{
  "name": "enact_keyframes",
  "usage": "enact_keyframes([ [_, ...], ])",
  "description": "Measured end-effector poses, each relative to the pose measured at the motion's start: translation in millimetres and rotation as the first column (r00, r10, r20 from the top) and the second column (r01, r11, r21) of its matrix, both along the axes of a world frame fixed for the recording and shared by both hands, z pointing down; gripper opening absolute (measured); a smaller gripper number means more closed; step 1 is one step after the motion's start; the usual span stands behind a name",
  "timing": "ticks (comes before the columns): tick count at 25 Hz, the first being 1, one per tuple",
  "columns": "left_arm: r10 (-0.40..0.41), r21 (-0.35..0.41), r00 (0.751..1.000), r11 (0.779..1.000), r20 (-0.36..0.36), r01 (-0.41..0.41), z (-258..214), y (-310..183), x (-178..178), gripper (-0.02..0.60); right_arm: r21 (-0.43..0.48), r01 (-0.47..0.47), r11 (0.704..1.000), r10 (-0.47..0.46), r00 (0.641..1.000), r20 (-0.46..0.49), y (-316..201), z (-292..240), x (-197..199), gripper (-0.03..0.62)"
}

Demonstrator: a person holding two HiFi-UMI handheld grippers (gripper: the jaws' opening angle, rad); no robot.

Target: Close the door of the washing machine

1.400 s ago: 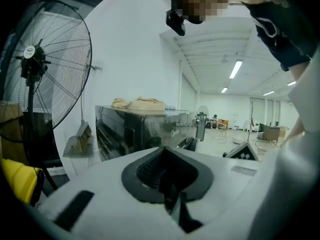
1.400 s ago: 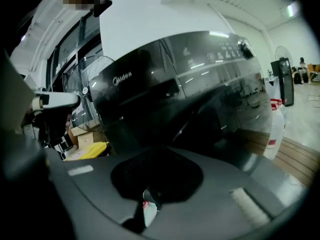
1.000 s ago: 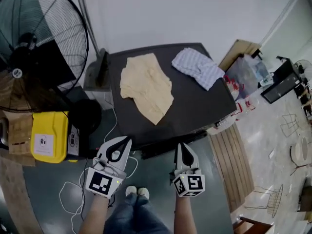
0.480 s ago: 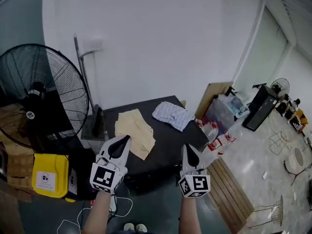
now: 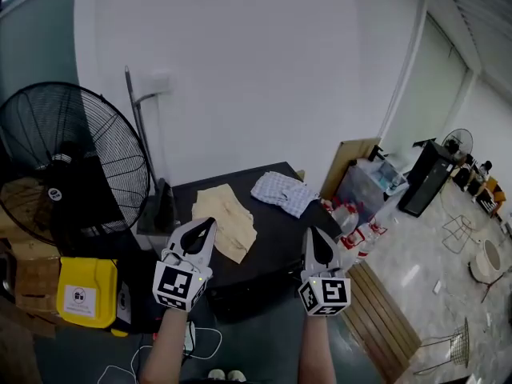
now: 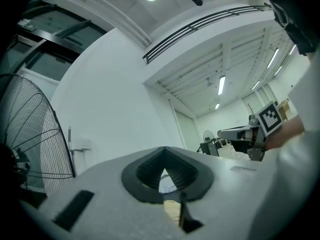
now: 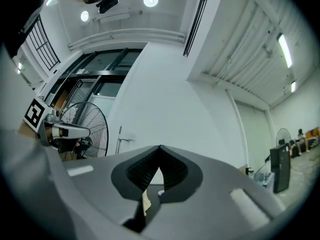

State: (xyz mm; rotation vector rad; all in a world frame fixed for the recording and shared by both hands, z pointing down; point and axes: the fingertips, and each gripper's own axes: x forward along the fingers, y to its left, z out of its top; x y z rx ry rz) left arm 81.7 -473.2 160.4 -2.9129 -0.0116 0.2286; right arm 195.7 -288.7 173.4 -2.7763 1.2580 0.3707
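A low black-topped unit (image 5: 280, 232) stands against the white wall; no washing-machine door shows in any view. On its top lie a beige cloth (image 5: 222, 218) and a blue checked cloth (image 5: 284, 190). My left gripper (image 5: 210, 224) is held up in front of the unit's near left edge, jaws together and empty. My right gripper (image 5: 310, 232) hovers before the near right edge, also shut with nothing held. In the left gripper view the left gripper (image 6: 165, 149) points at the wall, as does the right gripper (image 7: 160, 147) in the right gripper view.
A big black floor fan (image 5: 72, 166) stands at the left, with a yellow box (image 5: 84, 290) below it. A wooden pallet (image 5: 384, 314), a clear plastic bin (image 5: 370, 184) and red-labelled bottles (image 5: 352, 230) sit to the right. White cable (image 5: 204, 342) lies on the floor.
Both grippers have risen from near the floor to the height of the black top. The head view has tilted up from the floor toward the wall.
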Motion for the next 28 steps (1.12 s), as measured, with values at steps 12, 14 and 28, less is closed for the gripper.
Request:
enact_keyframes([
  [12, -0.004, -0.006, 1.0, 1.0, 0.013, 0.004, 4.0, 3.0, -3.0, 0.0, -0.012, -0.015, 1.0, 0.015, 1.0, 0.024, 4.9, 7.6, -0.7, 0.008],
  [14, -0.006, -0.007, 1.0, 1.0, 0.012, 0.006, 3.8, 2.8, -2.9, 0.0, -0.011, -0.014, 1.0, 0.015, 1.0, 0.026, 4.7, 8.5, -0.6, 0.008],
  [28, -0.003, -0.015, 1.0, 1.0, 0.02, 0.003, 9.5, 5.8, 0.4, 0.0, -0.017, -0.011, 1.0, 0.012, 0.999, 0.031, 5.1, 11.4, 1.4, 0.009],
])
